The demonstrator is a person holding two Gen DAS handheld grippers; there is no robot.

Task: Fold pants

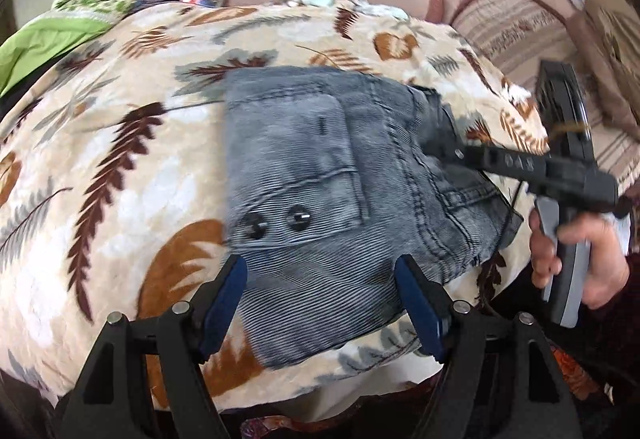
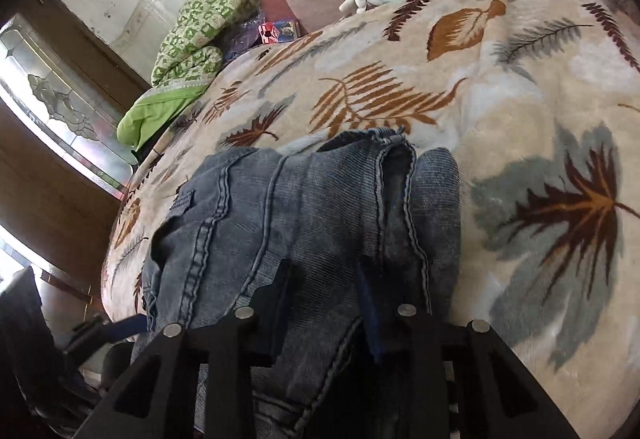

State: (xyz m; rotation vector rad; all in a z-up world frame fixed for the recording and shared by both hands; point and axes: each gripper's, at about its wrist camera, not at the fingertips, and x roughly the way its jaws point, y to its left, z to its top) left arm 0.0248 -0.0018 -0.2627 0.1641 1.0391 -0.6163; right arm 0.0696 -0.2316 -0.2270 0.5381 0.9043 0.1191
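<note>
The right gripper (image 2: 328,279) has its 2 fingers nearly closed on the waist end of the pants (image 1: 320,175), while the left gripper (image 1: 320,303) hangs wide open and empty just above their near edge. The pants lie just ahead of it as a folded bundle on the leaf-print blanket (image 1: 100,159). This looks like the last fold; next comes release and smoothing, with the long axis crosswise and the waistband toward the right gripper.
</note>
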